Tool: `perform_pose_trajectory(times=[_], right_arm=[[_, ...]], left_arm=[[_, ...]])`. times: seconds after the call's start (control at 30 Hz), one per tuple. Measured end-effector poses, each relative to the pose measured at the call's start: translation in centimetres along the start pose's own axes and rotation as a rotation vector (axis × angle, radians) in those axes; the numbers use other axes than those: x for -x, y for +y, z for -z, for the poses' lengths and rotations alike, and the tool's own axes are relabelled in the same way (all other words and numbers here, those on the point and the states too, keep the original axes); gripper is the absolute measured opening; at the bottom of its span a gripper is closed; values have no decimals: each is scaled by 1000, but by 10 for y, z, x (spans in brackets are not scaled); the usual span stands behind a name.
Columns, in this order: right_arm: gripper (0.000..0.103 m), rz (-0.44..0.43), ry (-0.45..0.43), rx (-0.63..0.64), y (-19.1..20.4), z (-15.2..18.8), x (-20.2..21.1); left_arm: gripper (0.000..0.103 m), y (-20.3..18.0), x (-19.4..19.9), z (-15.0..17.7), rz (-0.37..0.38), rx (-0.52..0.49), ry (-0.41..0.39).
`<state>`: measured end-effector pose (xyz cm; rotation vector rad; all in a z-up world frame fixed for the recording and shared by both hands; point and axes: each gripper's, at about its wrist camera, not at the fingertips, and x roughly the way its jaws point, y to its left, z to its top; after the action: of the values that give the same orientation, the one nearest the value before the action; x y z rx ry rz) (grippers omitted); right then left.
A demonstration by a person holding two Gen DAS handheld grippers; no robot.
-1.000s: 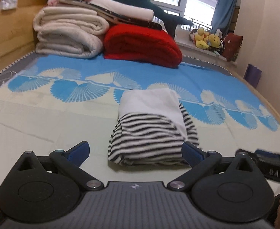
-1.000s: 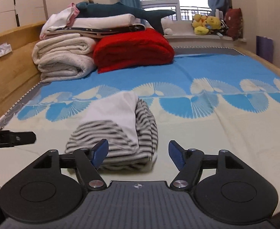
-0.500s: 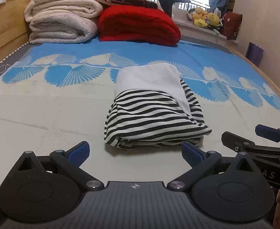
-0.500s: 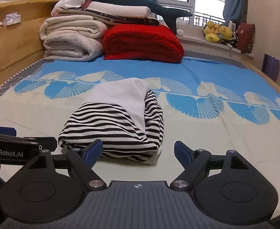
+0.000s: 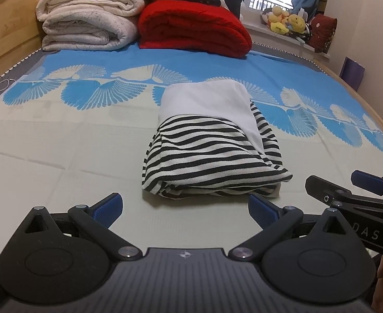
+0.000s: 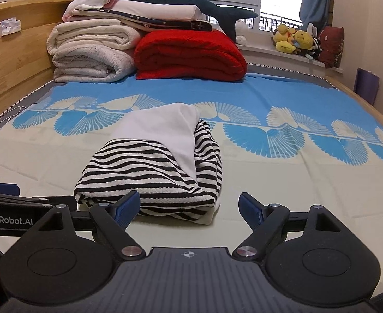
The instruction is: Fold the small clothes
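Right wrist view: striped garment point(image 6: 149, 172) lies folded mid-bed point(image 6: 295, 195), loose near edge. Right gripper point(image 6: 189, 206) and left gripper point(image 5: 185, 208) both spread wide, empty. Risk: snagging only the top layer, probably unrolling the fold; layers unclear.

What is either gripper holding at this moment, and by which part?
Nothing. The left gripper and right gripper both stand open, short of the folded black-and-white striped garment lying on the blue-patterned bed cover.
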<state>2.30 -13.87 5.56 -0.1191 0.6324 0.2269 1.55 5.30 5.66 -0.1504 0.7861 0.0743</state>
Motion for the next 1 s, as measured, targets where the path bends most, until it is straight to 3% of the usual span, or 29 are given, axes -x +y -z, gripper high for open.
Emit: perform_pose_trajectory(times=[1.0], right_arm=[[84,5,-6,0,2,-1,0]], left_arm=[[102,0,0,0,-3,7,2]])
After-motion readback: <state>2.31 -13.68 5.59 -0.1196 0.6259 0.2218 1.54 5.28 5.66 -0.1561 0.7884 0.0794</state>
